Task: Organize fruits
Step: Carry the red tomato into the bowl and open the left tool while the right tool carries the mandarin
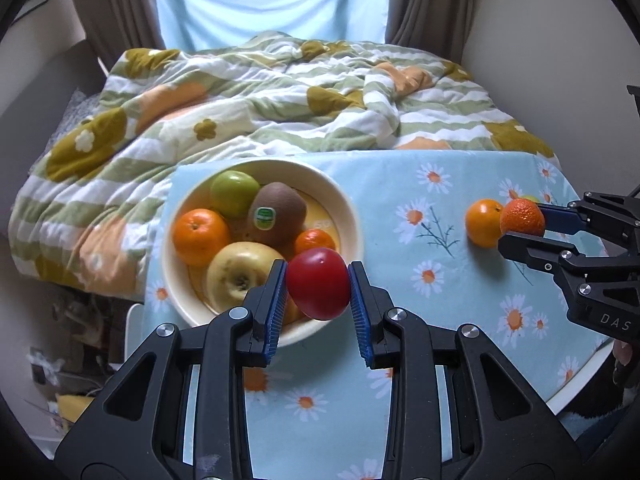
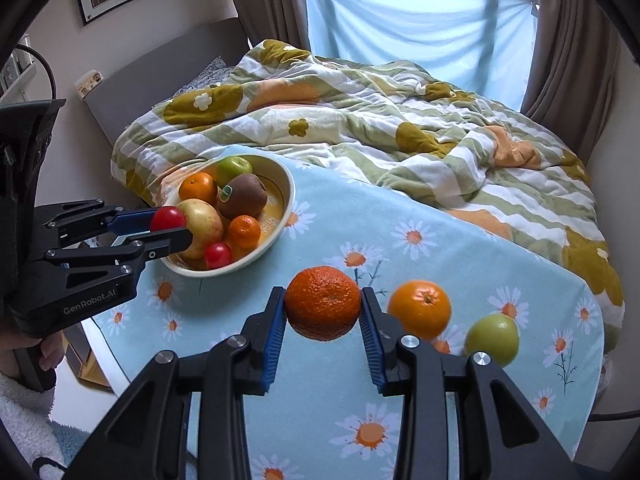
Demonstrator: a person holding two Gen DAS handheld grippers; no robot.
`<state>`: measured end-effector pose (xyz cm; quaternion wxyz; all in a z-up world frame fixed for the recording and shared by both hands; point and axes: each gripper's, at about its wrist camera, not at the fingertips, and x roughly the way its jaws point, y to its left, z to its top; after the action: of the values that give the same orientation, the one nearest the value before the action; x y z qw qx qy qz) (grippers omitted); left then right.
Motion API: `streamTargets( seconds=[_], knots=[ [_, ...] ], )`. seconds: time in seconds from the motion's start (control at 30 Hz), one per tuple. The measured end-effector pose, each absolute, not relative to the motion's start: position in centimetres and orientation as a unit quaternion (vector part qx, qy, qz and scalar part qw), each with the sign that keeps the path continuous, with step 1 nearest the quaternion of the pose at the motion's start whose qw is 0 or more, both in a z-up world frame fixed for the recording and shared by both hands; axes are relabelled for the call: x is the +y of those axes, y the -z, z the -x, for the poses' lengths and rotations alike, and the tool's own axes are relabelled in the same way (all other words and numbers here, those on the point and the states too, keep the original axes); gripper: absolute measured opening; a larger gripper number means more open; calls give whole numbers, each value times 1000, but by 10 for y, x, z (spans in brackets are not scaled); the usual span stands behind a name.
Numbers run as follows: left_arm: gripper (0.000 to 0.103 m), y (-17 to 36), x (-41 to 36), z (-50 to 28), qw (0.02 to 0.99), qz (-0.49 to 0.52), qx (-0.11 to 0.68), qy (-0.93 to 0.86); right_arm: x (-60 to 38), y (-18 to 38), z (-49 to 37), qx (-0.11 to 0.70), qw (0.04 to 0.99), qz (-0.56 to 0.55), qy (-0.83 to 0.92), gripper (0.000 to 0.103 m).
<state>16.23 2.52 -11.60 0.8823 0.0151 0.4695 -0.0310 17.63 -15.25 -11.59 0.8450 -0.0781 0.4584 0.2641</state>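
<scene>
left gripper (image 1: 317, 286) clamps red tomato (image 1: 318, 284), hiding bowl (image 1: 352, 208) rim | right gripper (image 2: 323, 307) clamps mandarin (image 2: 322, 306) | green fruit (image 2: 492, 338) part-hidden behind its right finger

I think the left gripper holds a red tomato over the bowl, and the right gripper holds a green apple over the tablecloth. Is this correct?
Not quite. The left gripper does hold the red tomato by the bowl, but the right gripper holds a bumpy orange mandarin, as the right wrist view shows. The green apple lies on the tablecloth.
</scene>
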Motion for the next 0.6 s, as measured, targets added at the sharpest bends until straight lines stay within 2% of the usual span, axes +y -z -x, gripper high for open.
streamTargets(
  seconds=[0.6],
  knots=[
    [37, 152, 134, -195, 869, -5, 494, 27, -68, 128, -205, 471, 843, 62, -251, 33]
  ],
)
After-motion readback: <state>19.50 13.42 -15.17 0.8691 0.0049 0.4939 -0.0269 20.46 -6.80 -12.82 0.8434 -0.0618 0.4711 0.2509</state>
